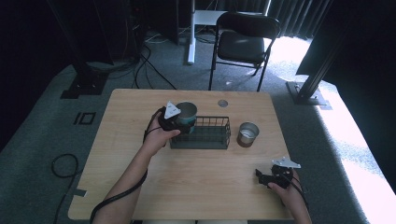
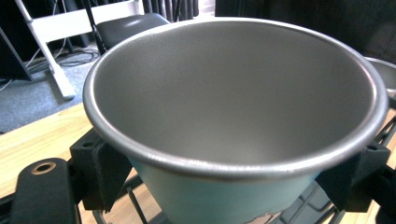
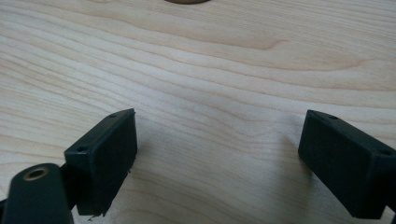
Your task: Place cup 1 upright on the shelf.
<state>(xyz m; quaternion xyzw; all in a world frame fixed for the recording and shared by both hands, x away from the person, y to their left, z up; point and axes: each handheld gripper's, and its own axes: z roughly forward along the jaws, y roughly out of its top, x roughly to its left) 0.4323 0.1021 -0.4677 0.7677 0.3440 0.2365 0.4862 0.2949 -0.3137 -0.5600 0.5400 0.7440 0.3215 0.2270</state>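
A teal metal cup point(image 1: 187, 113) with a bare steel inside hangs over the left end of a dark wire basket point(image 1: 211, 139). My left gripper point(image 1: 183, 125) is shut on the cup, with its black pads point(image 2: 100, 173) pressed against the teal wall point(image 2: 219, 198) just under the rim. A second, brown metal cup point(image 1: 247, 134) stands on the table to the right of the basket. Near the table's front right edge my right gripper point(image 1: 262, 177) is open, low over bare wood point(image 3: 219, 70), with nothing between its pads point(image 3: 105, 154).
The wooden table point(image 1: 140, 116) has a small round grommet point(image 1: 222, 103) behind the basket. A black folding chair point(image 1: 243, 44) and a white desk leg point(image 1: 191, 42) stand on the carpet beyond the table. Cables lie on the floor at left.
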